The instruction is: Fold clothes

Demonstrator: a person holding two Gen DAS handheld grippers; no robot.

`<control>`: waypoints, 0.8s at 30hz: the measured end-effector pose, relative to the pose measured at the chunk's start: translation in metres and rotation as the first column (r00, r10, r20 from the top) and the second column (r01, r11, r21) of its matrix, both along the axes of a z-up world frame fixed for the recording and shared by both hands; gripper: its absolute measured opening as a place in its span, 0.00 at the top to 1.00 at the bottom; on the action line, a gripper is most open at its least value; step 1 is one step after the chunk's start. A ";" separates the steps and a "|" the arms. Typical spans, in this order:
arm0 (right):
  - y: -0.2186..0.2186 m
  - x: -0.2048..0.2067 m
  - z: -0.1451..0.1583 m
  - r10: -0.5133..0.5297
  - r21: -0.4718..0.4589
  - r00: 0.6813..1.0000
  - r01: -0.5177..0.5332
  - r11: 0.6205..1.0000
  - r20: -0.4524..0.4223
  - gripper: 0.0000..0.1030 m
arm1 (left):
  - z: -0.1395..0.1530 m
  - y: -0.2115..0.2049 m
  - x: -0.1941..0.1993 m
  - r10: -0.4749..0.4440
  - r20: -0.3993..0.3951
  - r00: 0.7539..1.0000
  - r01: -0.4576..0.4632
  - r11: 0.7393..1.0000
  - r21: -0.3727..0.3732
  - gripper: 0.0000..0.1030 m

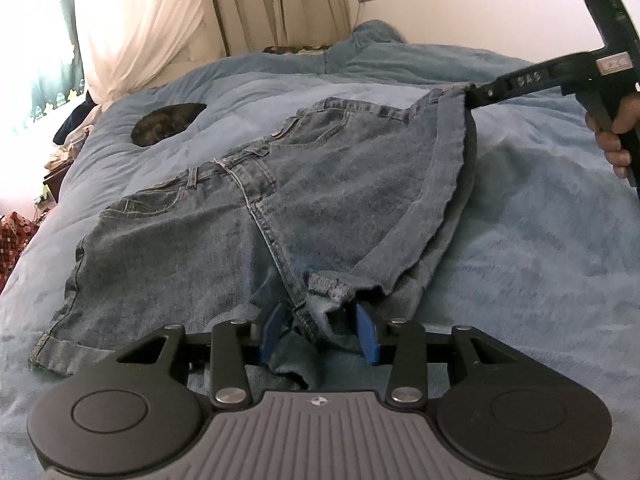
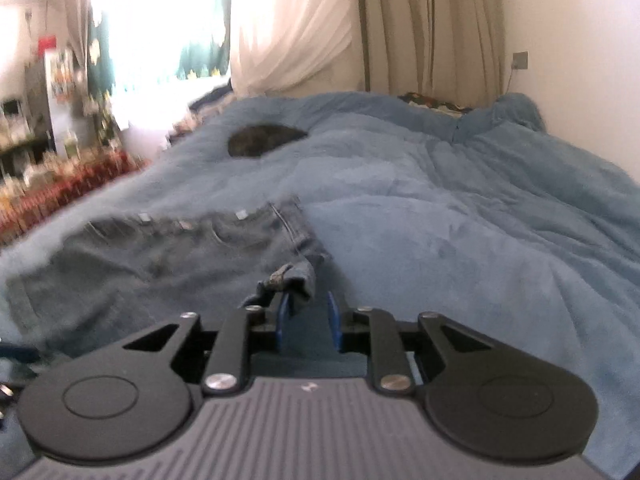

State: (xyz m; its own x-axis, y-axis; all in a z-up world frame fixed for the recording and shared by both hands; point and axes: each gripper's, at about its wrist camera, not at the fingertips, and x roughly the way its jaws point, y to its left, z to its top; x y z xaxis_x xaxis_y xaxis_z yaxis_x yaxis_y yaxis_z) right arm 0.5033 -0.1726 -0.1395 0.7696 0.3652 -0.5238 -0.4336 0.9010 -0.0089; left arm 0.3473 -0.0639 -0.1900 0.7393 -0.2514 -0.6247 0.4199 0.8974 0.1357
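While the left gripper stands partly open, its blue pads either side of the crotch seam but not visibly pressing, the right gripper has the raised waistband corner of the faded blue denim shorts between narrowly parted pads; whether they bite I cannot tell. The shorts lie front-up on the blue fleece blanket, right half lifted toward the left, so I judge the first fold begun, not laid. Both grippers slope downward; a hand holds the right one's handle.

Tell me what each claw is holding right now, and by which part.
Right claw pinches the denim shorts at a lifted corner near the waistband. Left claw is open, the near hem loose between its pads.
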 end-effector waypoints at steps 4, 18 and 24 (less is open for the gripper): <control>0.004 0.002 -0.002 -0.010 -0.010 1.000 0.010 1.000 0.022 0.79 | 0.002 -0.004 0.003 -0.012 -0.004 1.000 0.012 1.000 -0.009 0.59; 0.010 0.001 0.005 0.116 -0.002 0.993 -0.116 0.993 0.001 0.79 | 0.000 -0.004 0.005 -0.016 -0.008 1.000 0.016 1.000 -0.025 0.51; 0.012 0.009 -0.002 0.040 -0.008 0.999 -0.040 0.999 0.005 0.70 | -0.003 -0.006 0.004 -0.034 -0.013 0.999 0.033 0.999 -0.015 0.50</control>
State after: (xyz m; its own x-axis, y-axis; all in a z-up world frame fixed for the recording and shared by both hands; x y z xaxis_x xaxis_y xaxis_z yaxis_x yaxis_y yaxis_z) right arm 0.5123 -0.1601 -0.1418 0.7571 0.3918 -0.5227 -0.4694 0.8828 -0.0182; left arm 0.3509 -0.0699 -0.1928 0.7220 -0.2854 -0.6303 0.4514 0.8846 0.1166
